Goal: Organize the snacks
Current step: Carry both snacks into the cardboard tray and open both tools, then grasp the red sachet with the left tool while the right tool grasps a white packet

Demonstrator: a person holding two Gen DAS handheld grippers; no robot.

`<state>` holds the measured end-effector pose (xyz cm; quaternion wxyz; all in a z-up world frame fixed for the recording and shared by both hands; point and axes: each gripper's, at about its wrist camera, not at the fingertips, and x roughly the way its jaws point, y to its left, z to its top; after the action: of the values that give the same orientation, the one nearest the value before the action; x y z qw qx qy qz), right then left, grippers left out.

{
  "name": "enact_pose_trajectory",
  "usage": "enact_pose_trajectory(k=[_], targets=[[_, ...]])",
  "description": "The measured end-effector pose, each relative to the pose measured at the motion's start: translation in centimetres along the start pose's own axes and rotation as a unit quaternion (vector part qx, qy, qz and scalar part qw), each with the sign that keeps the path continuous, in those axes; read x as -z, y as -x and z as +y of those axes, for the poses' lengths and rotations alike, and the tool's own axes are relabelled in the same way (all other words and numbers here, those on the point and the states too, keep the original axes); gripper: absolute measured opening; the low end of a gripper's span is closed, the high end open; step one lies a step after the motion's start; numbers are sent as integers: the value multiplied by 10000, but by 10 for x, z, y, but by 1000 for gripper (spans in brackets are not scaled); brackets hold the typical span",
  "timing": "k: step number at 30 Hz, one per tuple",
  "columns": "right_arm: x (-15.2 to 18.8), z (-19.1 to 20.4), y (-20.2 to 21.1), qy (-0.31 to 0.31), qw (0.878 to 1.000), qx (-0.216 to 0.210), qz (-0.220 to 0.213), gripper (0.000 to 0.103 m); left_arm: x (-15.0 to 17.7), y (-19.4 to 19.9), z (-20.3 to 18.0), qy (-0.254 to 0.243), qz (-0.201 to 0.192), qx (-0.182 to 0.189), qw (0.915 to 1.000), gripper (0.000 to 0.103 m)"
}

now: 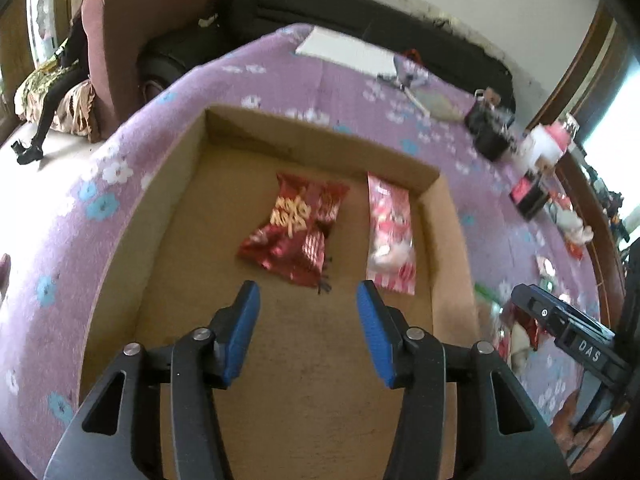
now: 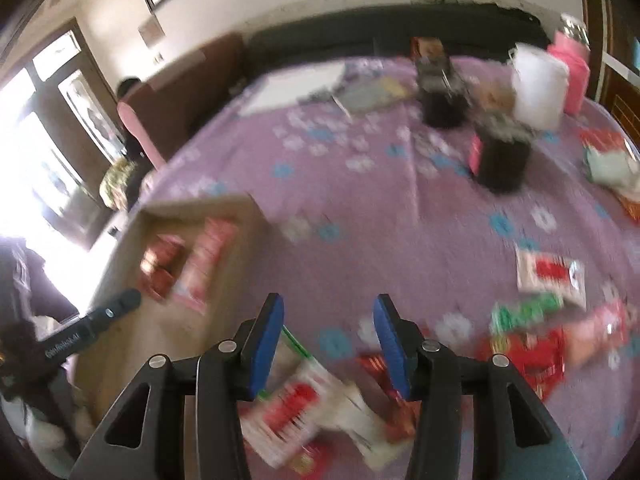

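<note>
**Both grippers spread and empty; two packets lie in the box**

Blue-padded fingers [image 1: 244, 332] of the left gripper [image 1: 308, 334] fill the 6 o'clock edge of the left wrist view, spread wide with nothing between them; they hang over the floor of a shallow cardboard box [image 1: 192, 200] that sits on a purple flowered cloth [image 1: 72, 216]; inside the box, toward 12 o'clock from the pads, lies a dark red snack packet [image 1: 294, 228], and just beside it at 2 o'clock a pink and white packet [image 1: 390, 232] rests close along the box's right wall, apart from the red one; the right gripper's black body shows at 4 o'clock, outside the box.

From the right wrist view, the right gripper [image 2: 328, 342] is likewise spread and holds nothing; below its pads, at 6 o'clock, a white and red packet [image 2: 304, 404] lies on the cloth [image 2: 360, 208] (motion blur hides its print); more loose packets are scattered from 3 to 4 o'clock, among them a white packet with a red patch [image 2: 550, 274], a green one [image 2: 524, 312] and a red one [image 2: 536, 360]; the cardboard box sits at 9 o'clock with both packets inside; two dark containers [image 2: 500, 156] stand at 1 o'clock, with a white bag [image 2: 538, 84] beyond them.
</note>
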<state>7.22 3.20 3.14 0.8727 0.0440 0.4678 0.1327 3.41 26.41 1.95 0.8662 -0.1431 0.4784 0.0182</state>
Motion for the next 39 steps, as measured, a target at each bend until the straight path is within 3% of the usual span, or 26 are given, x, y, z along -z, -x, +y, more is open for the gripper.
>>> enact_pose_trajectory(k=[3,8,14,20,23,27,29,34,39], targets=[[10,1,-2,76,9999,-18,71,47,4,3,7,52,2,-4,10000,49],[21,-4,19,146,9997,-114,-168,47,6,23,17,247,-284,361,9986,49],[42,-20,48,330,9983,-407,-257,47,21,58,-17,-215,-571,798,9949,49],[55,-14,25,724,9971,-229,-20,47,42,61,-63,-784,-392,1047,9906,49],[57,-12,14,811,9967,-100,-31,47,46,60,-79,-921,-373,1032,9897,49],[57,-20,12,643,9977,-196,-28,22,48,52,-97,-969,-255,1086,9890,49],[61,-29,16,459,9985,-288,-20,21,50,48,-107,-1026,-194,1075,9887,49],[76,-48,35,248,9996,74,-63,21,52,29,-134,-1183,78,912,9887,49],[92,-77,53,-12,9998,86,-197,21,46,-4,-164,-1539,420,293,9868,49]])
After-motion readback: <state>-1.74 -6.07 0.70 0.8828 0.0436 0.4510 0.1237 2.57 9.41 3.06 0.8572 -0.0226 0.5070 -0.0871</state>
